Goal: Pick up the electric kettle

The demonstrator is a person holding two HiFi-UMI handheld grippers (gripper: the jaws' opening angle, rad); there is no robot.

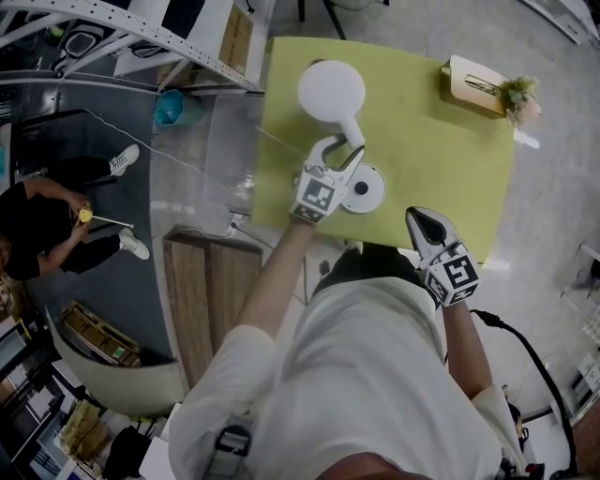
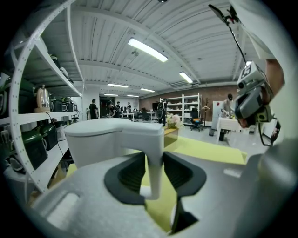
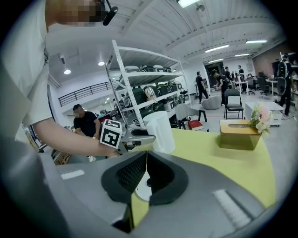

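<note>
The white electric kettle [image 1: 331, 91] stands upright on the yellow table [image 1: 422, 141], off its round white base [image 1: 364, 190]. Its handle [image 1: 349, 131] points toward me. My left gripper [image 1: 345, 152] is open, one jaw on each side of the handle. In the left gripper view the handle [image 2: 154, 158] runs down between the dark pads [image 2: 128, 176], with a thin strip of yellow showing beside it. My right gripper [image 1: 419, 217] hovers near the table's front edge, shut and empty. In the right gripper view the kettle [image 3: 159, 131] stands beyond the closed jaws, and the base [image 3: 141, 185] shows below them.
A wooden box [image 1: 473, 84] and a small bunch of flowers [image 1: 520, 94] sit at the table's far right corner. A white shelf rack [image 1: 141, 28] with several kettles stands left of the table. A person [image 1: 47, 220] sits on the floor at the left.
</note>
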